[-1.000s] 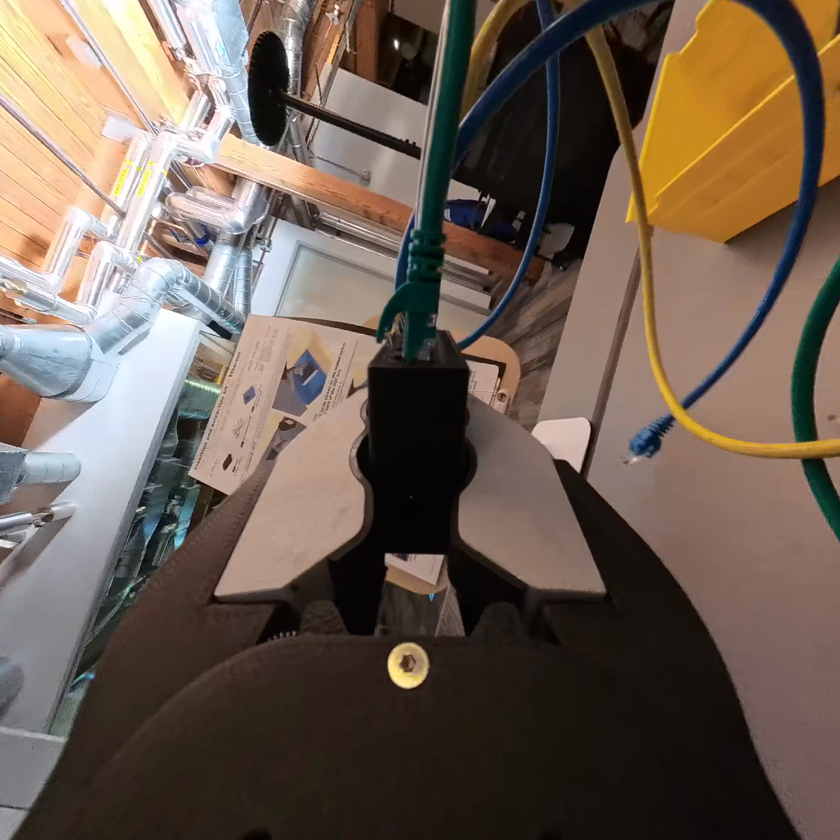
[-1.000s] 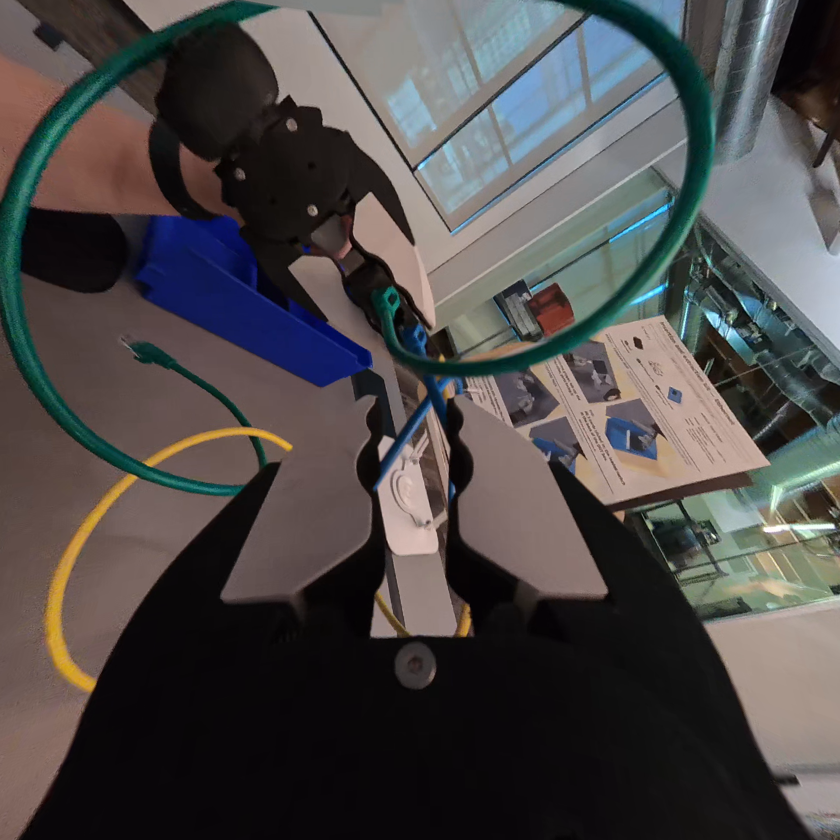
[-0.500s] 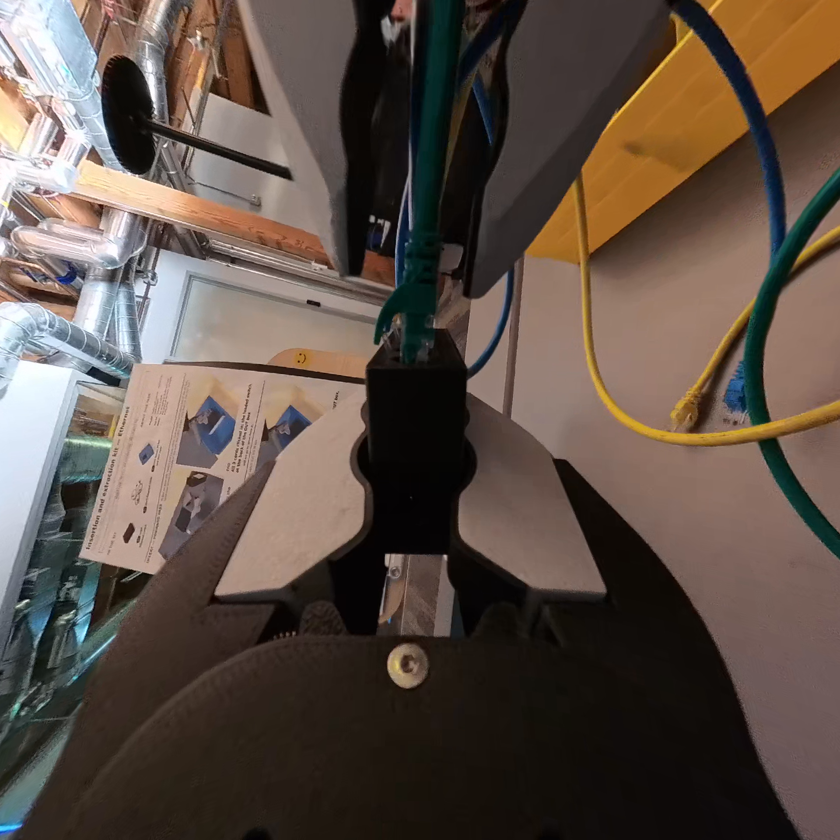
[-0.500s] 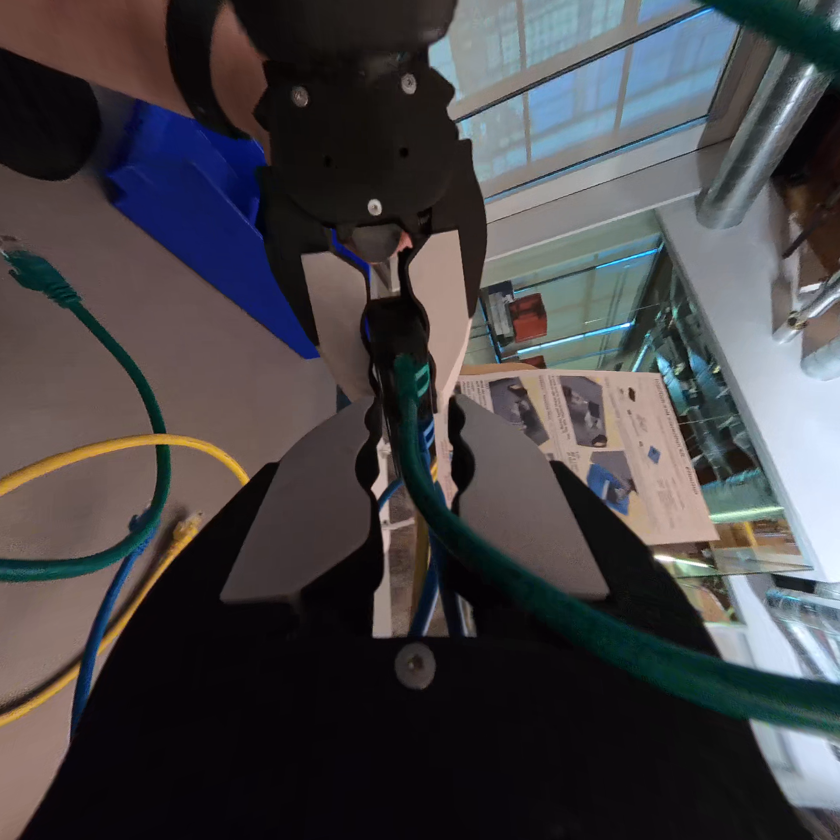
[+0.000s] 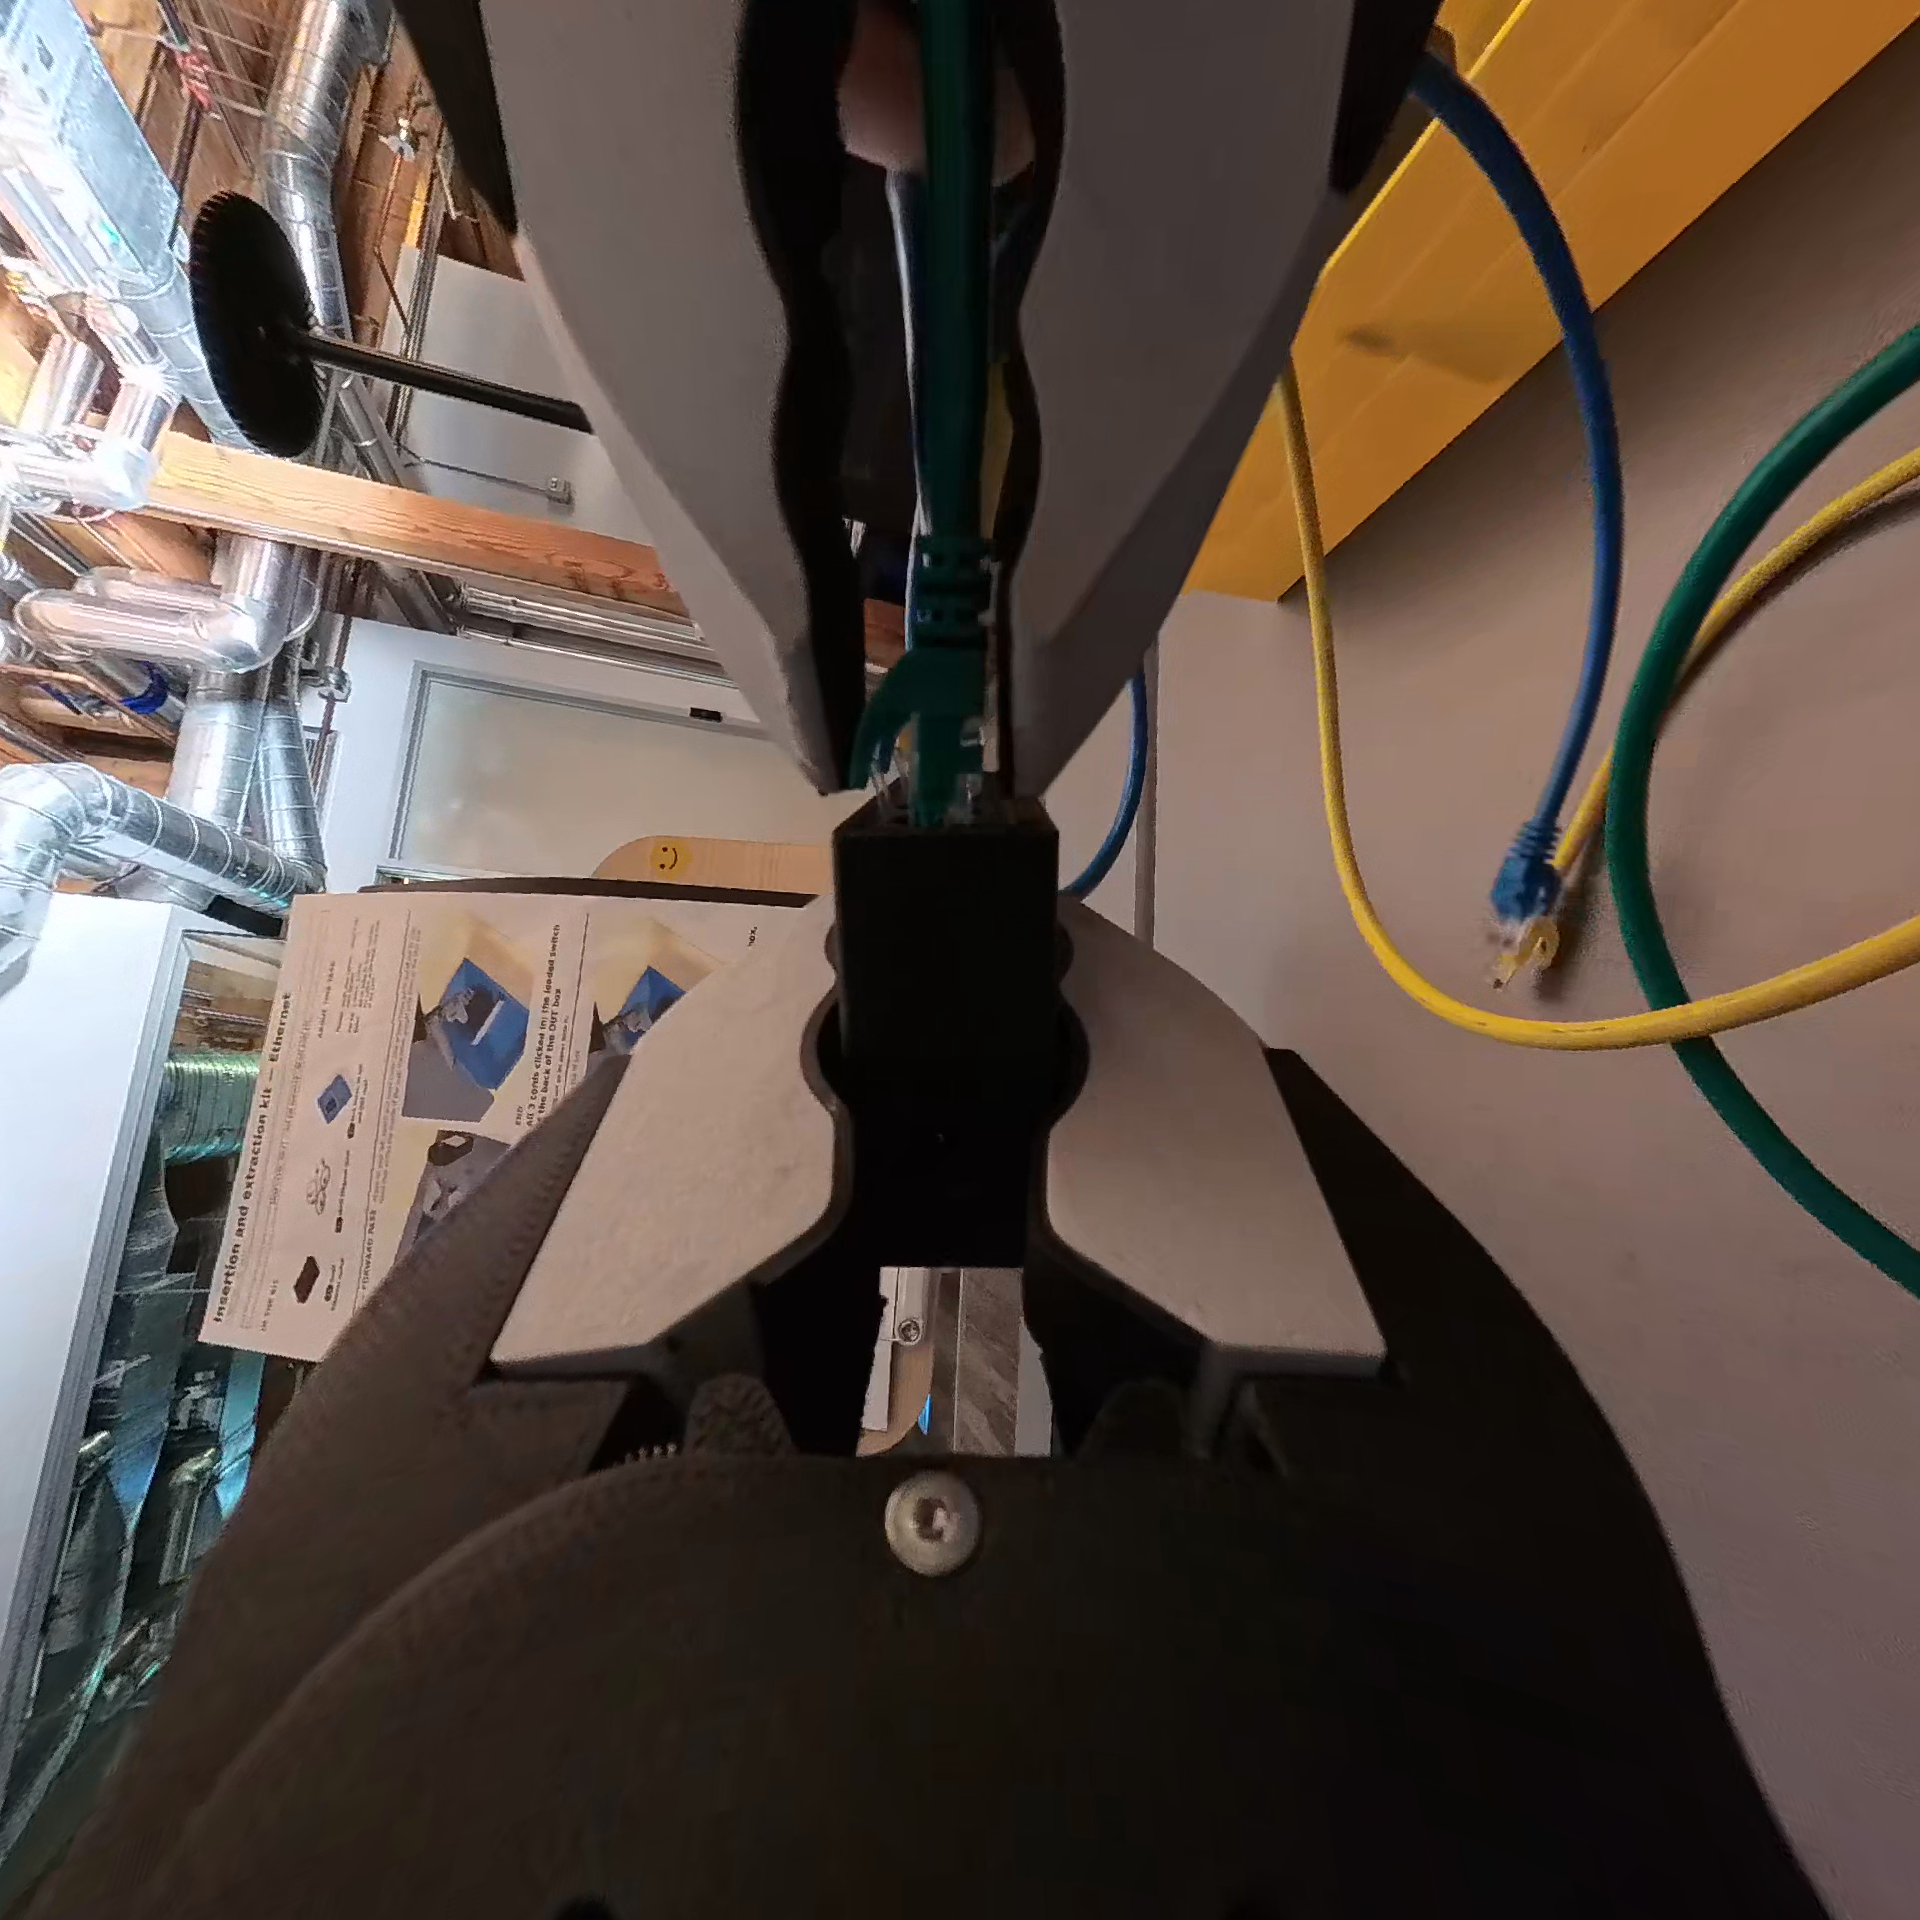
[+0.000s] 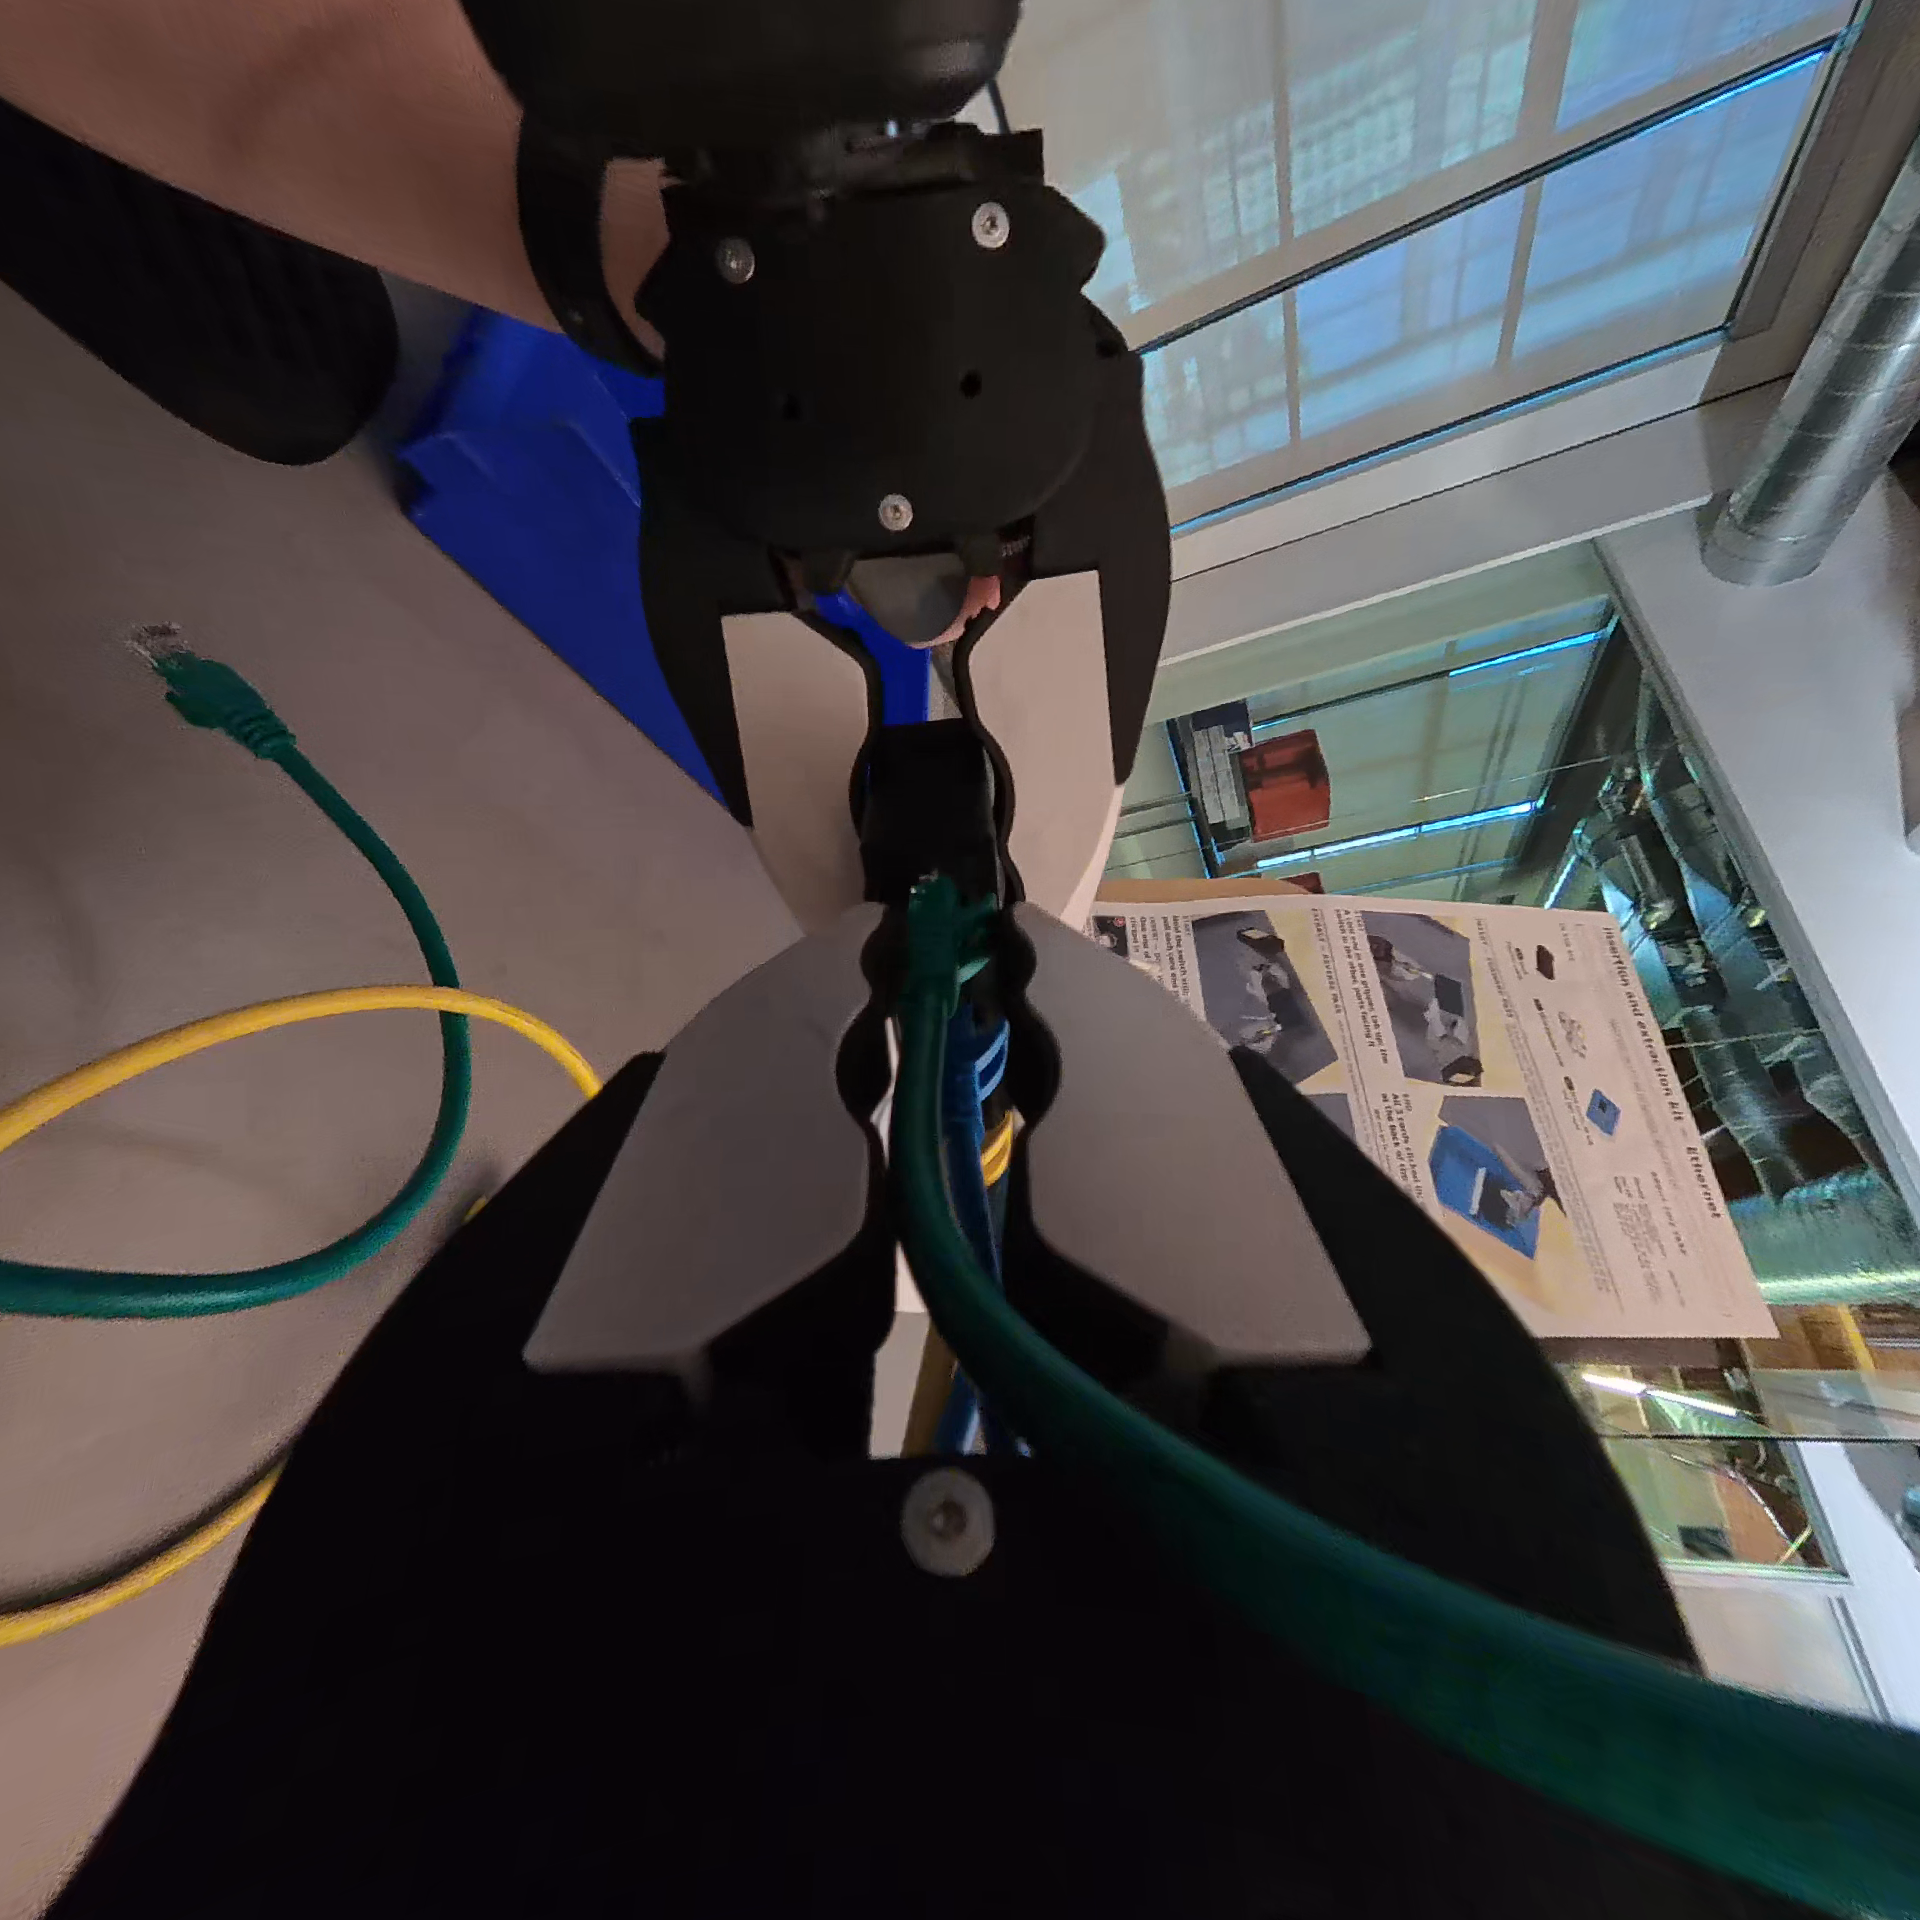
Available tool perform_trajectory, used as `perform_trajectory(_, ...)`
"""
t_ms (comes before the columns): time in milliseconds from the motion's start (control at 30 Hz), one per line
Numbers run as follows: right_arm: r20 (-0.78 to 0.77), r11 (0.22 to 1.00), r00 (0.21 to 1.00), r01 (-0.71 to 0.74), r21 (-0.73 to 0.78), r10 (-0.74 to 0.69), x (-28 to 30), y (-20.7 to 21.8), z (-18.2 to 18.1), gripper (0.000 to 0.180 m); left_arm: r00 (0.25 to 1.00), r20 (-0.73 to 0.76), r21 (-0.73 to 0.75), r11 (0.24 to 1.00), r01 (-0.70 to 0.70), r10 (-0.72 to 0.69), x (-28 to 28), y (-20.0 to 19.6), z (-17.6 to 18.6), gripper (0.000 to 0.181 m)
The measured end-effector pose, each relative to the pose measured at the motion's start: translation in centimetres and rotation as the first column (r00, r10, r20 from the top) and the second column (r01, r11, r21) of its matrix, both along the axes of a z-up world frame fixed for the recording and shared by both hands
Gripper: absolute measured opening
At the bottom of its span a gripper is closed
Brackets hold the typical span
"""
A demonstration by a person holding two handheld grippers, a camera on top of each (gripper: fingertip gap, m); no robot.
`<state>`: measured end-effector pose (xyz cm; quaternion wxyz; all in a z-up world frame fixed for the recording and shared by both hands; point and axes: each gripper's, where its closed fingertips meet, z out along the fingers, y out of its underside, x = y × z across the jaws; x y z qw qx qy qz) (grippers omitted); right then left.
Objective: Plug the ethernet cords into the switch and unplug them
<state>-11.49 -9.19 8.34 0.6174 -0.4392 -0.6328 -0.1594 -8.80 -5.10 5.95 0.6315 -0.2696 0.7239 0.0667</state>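
- Black switch [image 5: 945, 1039]: small rigid plastic block, held off the table, clamped across its flat sides by the left gripper [image 5: 943, 997]; probably light.
- Green cord [image 5: 951, 343]: plug [image 5: 940, 727] seated in the switch's top port; rubbery jacket, ribbed boot, springy latch. Best taken at the boot, not the jacket.
- Right gripper [image 6: 948, 1013]: flat grey fingers [image 6: 748, 1132] flank the green plug, a narrow gap each side; not visibly clamped.
- Blue cord [image 5: 1590, 436] and yellow cord [image 5: 1351, 852]: loose ends on the matte grey table [image 5: 1558, 1351].
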Motion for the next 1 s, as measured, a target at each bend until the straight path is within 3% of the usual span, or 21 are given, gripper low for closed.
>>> perform_trajectory(300, 0.009, 0.999, 0.999, 0.044, -0.001, -0.044, 0.0, 1.1, -0.7, 0.016, 0.995, -0.022, 0.125, 0.988, -0.090, 0.093, 0.3, 1.6, -0.6, 0.031)
perform_trajectory(800, -0.010, 0.994, 1.000, 0.008, 0.113, -0.007, 0.1, 0.8, 0.3, 0.015, 0.999, -0.011, 0.030, 0.998, -0.049, 0.049, 0.2, 1.0, 0.2, 0.032)
perform_trajectory(1000, 0.034, 0.998, 0.998, 0.055, 0.036, -0.056, -0.3, 0.4, -0.2, 0.016, 1.000, -0.024, 0.045, 0.999, -0.012, 0.013, 0.0, 0.9, 0.1, 0.030)
